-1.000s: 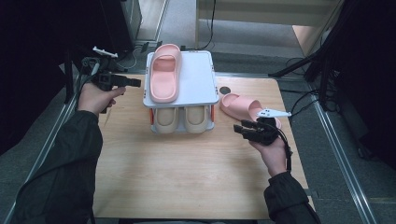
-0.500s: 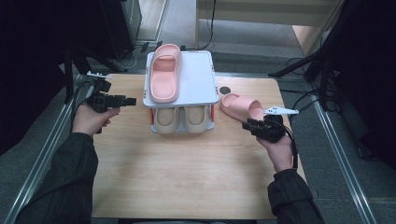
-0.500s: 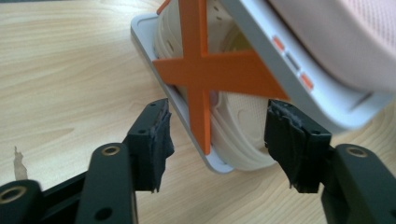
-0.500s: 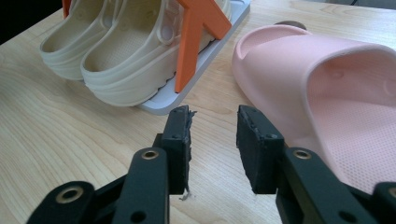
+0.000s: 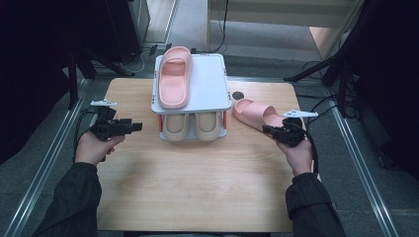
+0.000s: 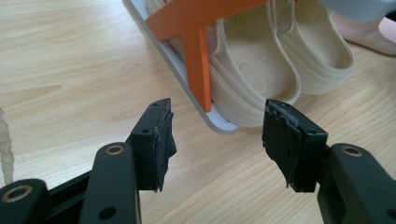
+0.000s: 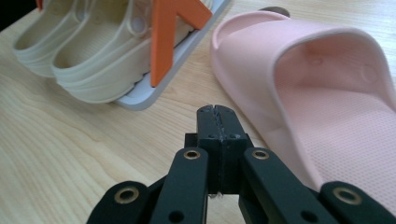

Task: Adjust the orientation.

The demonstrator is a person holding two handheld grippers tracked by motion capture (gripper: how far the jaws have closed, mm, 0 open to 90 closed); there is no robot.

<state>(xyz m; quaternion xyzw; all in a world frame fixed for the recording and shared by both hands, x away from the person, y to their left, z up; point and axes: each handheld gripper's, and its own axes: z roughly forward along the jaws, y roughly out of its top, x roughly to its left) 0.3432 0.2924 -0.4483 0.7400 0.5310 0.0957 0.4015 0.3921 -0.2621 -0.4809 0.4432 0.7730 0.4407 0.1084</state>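
High view: right tongs (image 5: pixel 267 130), jaws pressed together and empty, sit at four o'clock on the table (image 5: pixel 197 187), just beside a pink slipper (image 5: pixel 257 114). Left tongs (image 5: pixel 136 127), jaws spread wide, hover at nine o'clock, aimed at the rack (image 5: pixel 210 81) with beige shoes (image 5: pixel 193 126).

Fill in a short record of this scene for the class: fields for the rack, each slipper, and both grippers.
rack: two tiers, orange side supports
top tier: one pink slipper
bottom tier: beige pair
second pink slipper: on the table, right of the rack
left gripper: open, empty, facing the rack
right gripper: shut, empty, beside the second pink slipper
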